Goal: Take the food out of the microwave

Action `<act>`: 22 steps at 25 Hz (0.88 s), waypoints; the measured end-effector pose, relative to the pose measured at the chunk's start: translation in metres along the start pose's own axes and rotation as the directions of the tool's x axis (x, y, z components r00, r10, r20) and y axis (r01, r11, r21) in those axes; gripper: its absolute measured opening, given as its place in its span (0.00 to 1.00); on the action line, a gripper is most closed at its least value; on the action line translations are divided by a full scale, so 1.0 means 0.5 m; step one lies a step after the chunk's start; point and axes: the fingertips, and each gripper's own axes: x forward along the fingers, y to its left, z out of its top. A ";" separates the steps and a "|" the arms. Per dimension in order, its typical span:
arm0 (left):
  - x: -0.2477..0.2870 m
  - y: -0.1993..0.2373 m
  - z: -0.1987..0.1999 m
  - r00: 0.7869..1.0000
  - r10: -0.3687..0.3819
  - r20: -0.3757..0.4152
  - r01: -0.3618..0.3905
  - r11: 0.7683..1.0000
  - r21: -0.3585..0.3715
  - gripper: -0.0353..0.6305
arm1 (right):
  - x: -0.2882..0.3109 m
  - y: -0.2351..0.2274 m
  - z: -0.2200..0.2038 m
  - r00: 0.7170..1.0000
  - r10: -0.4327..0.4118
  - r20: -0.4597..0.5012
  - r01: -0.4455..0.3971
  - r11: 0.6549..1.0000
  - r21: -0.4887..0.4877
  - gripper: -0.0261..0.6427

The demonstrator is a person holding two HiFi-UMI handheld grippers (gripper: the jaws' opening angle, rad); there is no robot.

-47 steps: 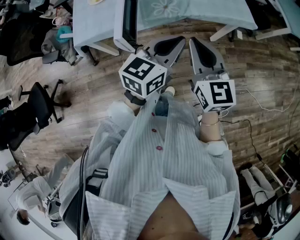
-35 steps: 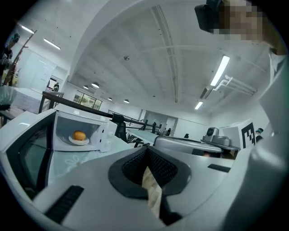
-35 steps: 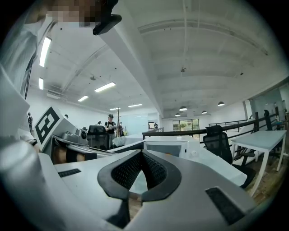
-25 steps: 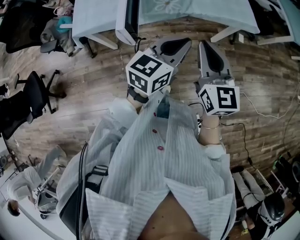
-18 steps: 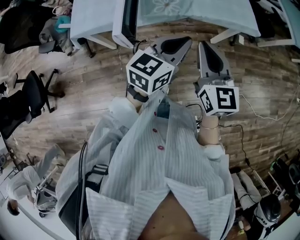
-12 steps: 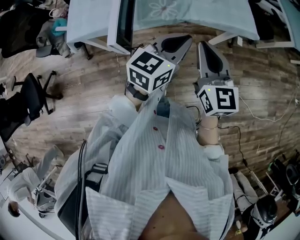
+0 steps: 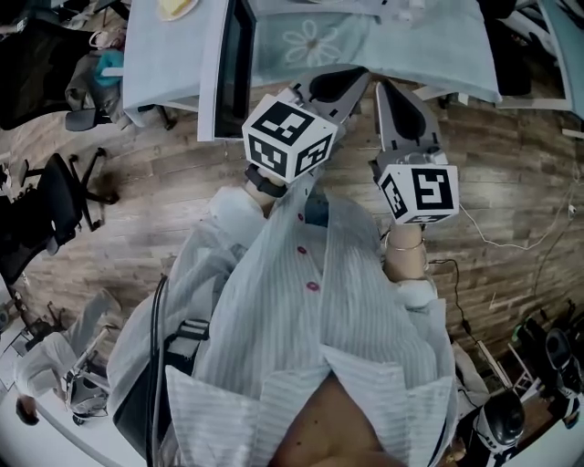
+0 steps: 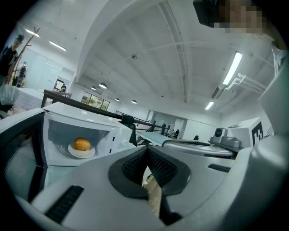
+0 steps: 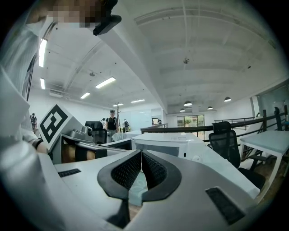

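Note:
An orange-brown piece of food [image 8: 81,143] lies on a white plate [image 8: 81,151] inside the white microwave [image 8: 90,118], left of centre in the left gripper view. Its door [image 7: 233,68] stands open, jutting past the table's near edge in the head view. My left gripper [image 7: 349,77] is shut and empty, held level and still short of the oven; in its own view the gripper [image 8: 146,151] points to the right of the cavity. My right gripper [image 7: 389,86] is beside it, also shut on nothing. From its own view the right gripper [image 9: 141,153] faces the microwave's white casing [image 9: 167,143].
The table carries a pale blue flowered cloth [image 7: 365,36]; a plate with something yellowish [image 7: 175,7] sits at its far left. Black office chairs [image 7: 64,196] stand on the wooden floor at left, another chair [image 9: 226,140] at right. A cable [image 7: 511,237] runs over the floor.
The table and the open microwave door have come closer and lower in the head view as both grippers moved forward together. Their jaws stayed shut.

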 end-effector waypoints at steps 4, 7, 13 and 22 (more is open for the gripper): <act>0.030 0.026 0.023 1.000 0.015 0.009 -0.015 1.000 0.007 0.06 | 0.042 -0.027 0.012 1.000 0.024 0.003 -0.024 1.000 0.004 0.08; 0.043 0.053 0.043 0.999 0.030 0.020 -0.030 1.000 0.006 0.06 | 0.076 -0.038 0.028 0.999 0.040 0.008 -0.040 0.999 -0.002 0.09; 0.071 0.123 0.058 0.998 0.057 0.026 -0.058 0.998 0.004 0.06 | 0.154 -0.061 0.033 0.998 0.064 0.004 -0.064 0.998 -0.010 0.09; 0.118 0.200 0.071 0.990 0.140 0.028 -0.140 0.990 -0.011 0.06 | 0.247 -0.110 0.028 0.990 0.138 -0.014 -0.138 0.990 0.005 0.09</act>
